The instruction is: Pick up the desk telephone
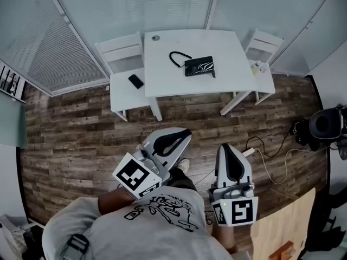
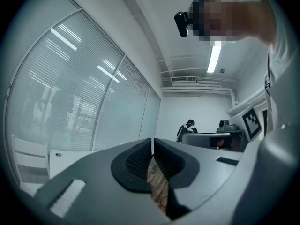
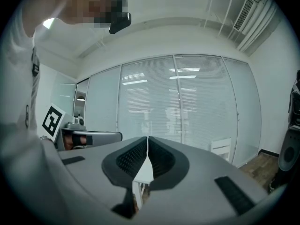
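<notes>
Two smooth grey grippers, left gripper (image 1: pixel 187 132) and right gripper (image 1: pixel 227 146), ribbed black pads (image 2: pixel 138 161) closed on nothing, flat black rectangular desk telephone (image 1: pixel 199 66) on far matte white table (image 1: pixel 162 77).

The desk telephone (image 1: pixel 199 67) is placed on the table (image 1: pixel 162 75), right of its centre. The left chair (image 1: pixel 122 51) is set at the table's left side, with a mobile phone (image 1: pixel 136 81) laid on its seat. The right chair (image 1: pixel 264 40) is set at the table's right side. The left gripper (image 1: pixel 185 133) and right gripper (image 1: pixel 227 147) are held well before the table.
</notes>
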Demonstrator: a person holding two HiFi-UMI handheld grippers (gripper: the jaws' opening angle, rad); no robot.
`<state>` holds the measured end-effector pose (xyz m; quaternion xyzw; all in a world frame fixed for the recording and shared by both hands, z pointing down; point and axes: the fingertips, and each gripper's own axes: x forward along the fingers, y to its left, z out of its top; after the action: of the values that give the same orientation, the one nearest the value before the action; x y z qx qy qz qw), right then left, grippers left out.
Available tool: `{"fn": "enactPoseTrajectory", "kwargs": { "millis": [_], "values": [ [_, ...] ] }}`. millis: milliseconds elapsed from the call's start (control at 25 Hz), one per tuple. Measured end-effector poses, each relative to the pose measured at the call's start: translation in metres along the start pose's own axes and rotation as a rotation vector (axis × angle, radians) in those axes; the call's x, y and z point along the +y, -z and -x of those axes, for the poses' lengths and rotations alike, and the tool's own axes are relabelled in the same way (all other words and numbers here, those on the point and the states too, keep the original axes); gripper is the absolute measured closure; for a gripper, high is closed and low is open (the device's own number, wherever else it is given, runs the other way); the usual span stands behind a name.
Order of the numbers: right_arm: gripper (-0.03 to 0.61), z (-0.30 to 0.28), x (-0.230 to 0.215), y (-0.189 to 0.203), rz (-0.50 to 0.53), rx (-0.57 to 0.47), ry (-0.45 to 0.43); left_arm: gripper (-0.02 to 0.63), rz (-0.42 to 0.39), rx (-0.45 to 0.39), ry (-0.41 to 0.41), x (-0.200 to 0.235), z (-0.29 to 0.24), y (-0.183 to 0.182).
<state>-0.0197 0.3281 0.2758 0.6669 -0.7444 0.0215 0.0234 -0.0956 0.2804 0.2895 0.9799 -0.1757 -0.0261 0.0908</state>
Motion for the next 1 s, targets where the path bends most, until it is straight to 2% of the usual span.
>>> {"fn": "enactPoseTrajectory", "kwargs": {
  "millis": [360,640,1000],
  "values": [
    [0.569,-0.036,-0.075,-0.003,0.001,0.001,-0.045,0.597,-0.005,-0.004,-0.055,0.019,-0.077,-0.001],
    [0.571,-0.061,-0.092,0.002,-0.008,0.013,-0.084,0.597,0.011,0.002,-0.096,0.038,-0.098,0.003],
    [0.569,-0.109,-0.116,0.008,0.000,0.040,-0.103,0.597,0.027,-0.007,-0.104,0.079,-0.136,0.004]
  ]
}}
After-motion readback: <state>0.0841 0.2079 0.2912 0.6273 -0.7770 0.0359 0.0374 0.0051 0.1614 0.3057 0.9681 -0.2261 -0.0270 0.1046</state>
